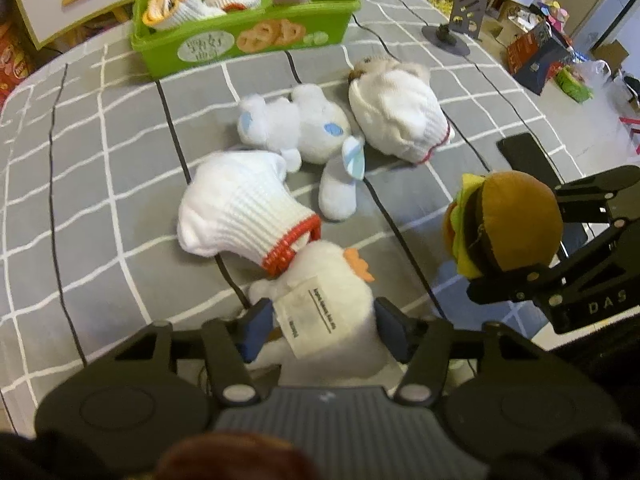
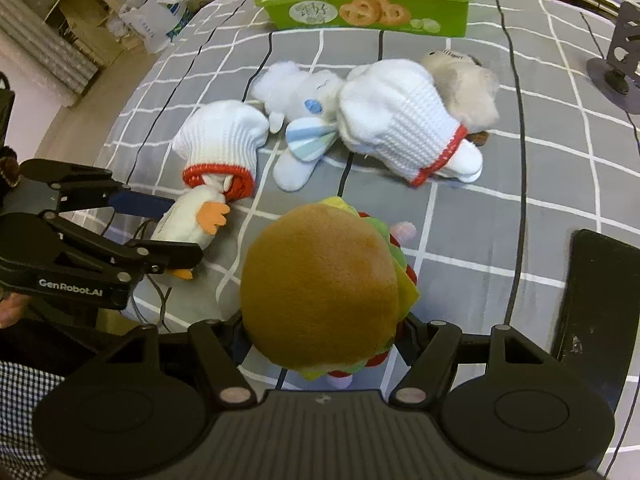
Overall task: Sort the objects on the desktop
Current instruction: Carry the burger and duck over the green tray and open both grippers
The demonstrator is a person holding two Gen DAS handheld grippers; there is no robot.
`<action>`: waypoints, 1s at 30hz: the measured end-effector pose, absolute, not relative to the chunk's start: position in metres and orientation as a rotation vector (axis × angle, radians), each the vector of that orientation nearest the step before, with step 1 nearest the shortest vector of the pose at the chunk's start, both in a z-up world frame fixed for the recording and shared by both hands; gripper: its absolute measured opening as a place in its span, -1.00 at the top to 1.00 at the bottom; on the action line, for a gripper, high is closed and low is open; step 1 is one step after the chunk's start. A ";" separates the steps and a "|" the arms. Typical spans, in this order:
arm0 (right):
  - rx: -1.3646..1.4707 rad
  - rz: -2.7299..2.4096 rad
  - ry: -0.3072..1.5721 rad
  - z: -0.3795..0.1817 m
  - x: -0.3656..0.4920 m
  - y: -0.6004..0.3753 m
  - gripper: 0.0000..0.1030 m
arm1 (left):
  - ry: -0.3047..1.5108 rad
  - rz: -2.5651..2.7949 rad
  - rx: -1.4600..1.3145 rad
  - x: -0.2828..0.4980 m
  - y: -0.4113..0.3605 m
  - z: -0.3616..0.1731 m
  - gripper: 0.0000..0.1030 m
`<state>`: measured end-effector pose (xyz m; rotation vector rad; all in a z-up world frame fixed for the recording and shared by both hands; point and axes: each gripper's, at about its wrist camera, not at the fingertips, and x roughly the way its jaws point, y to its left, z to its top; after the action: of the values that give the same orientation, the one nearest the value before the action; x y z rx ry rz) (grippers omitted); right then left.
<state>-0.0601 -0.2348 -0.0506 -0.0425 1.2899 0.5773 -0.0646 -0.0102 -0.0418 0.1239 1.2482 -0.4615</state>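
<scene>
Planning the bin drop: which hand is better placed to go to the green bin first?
Probably left. Both grip toys, but its duck faces the green bin almost straight ahead; the right holds the burger, with plush lying between.

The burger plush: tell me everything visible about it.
The burger plush is a soft, fuzzy toy: a round brown bun on top, with green, yellow and red felt layers and a dark patty band beneath. The right gripper clamps it by its sides, lifted above the grey checked cloth. Small pink bits peek out beside it. Nothing else touches it.
</scene>
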 end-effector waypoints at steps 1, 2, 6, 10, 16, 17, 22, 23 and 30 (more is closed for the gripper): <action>-0.037 0.576 1.286 -0.049 -0.060 -0.237 -0.34 | 1.240 -0.461 0.121 -0.065 -0.010 -0.039 -0.06; -0.030 0.574 1.281 -0.047 -0.059 -0.238 -0.34 | 1.230 -0.460 0.116 -0.065 -0.010 -0.037 -0.05; -0.010 0.576 1.251 -0.035 -0.055 -0.242 -0.34 | 1.191 -0.467 0.085 -0.065 -0.006 -0.022 -0.05; 0.026 0.579 1.208 -0.020 -0.050 -0.245 -0.34 | 1.153 -0.461 0.054 -0.061 -0.002 -0.008 -0.05; 0.065 0.569 1.167 -0.003 -0.041 -0.248 -0.35 | 1.118 -0.452 0.021 -0.053 0.001 0.005 -0.05; 0.070 0.566 1.163 -0.001 -0.040 -0.248 -0.35 | 1.112 -0.451 0.014 -0.052 0.001 0.007 -0.05; 0.084 0.548 1.138 0.007 -0.030 -0.249 -0.35 | 1.084 -0.440 -0.021 -0.040 0.003 0.017 -0.05; 0.085 0.544 1.132 0.009 -0.028 -0.250 -0.34 | 1.079 -0.440 -0.031 -0.037 0.004 0.020 -0.05; 0.126 0.523 1.090 0.024 -0.007 -0.245 -0.35 | 1.023 -0.439 -0.097 -0.012 0.000 0.040 -0.05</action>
<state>-0.0068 -0.2450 0.0243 0.1265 1.0900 0.5235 -0.0124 0.0002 0.0400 -0.0974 1.0227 -0.4389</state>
